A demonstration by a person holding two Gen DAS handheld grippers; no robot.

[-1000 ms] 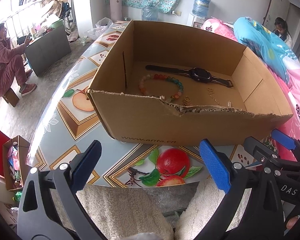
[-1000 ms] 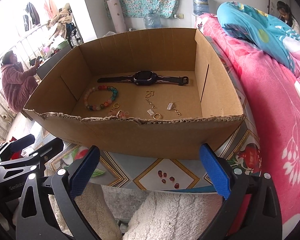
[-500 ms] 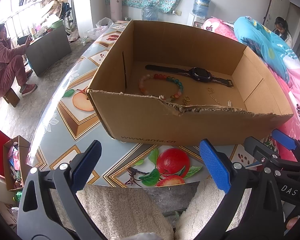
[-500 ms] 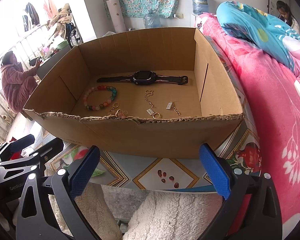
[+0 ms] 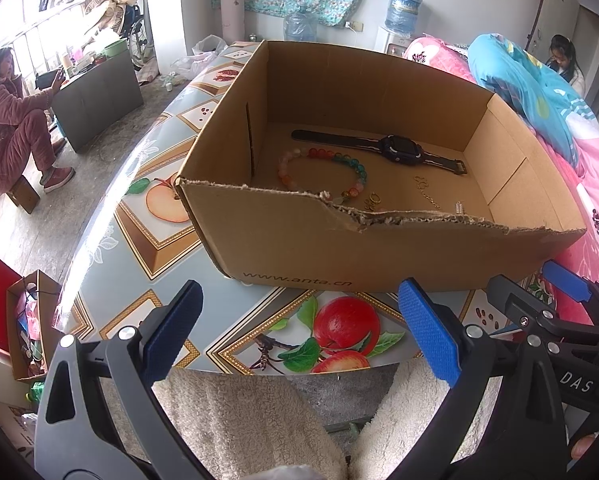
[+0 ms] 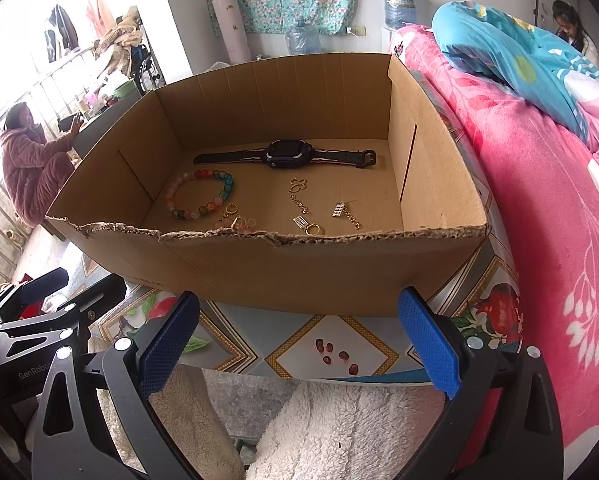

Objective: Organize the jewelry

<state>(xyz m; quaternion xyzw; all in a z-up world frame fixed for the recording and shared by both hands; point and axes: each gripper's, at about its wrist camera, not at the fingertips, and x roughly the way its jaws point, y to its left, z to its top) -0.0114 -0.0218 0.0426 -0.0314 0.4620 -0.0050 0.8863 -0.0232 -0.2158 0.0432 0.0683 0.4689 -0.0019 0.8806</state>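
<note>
Jewelry is all lying loose on the floor of the open brown cardboard box point(image 6: 259, 276) with the torn front rim, box sits on the fruit-print table top point(image 5: 147, 240). Going left to right in my right wrist view: multicolour round-bead bracelet point(image 6: 198, 199) at the left, flat, closed loop; just right of it at the front a small gold hoop earring point(image 6: 230, 211), next to that a pale pink piece point(image 6: 245, 224) half hidden behind the torn rim, can't tell what it is; across the back the dark blue smartwatch with black strap point(image 6: 287, 155), laid out straight; in front of it a thin gold chain with a butterfly-shaped end point(image 6: 299, 196); near the front rim a gold ring with a small tag point(image 6: 309, 227); furthest right a short gold chain with a silver rectangular charm point(image 6: 345, 213). Pieces are apart from each other, not tangled, but no tray or dividers visible, so I'd judge sorting as either just laid out or not yet started, can't say which. My left gripper point(image 5: 299, 336) is released, blue pads wide apart, nothing between them, held low in front of the box over the table edge. My right gripper point(image 6: 299, 340) same, spread wide and empty, in front of the box's near wall. Neither is inside the box or touching any piece. Whatever grouping is wanted appears still to do.
</note>
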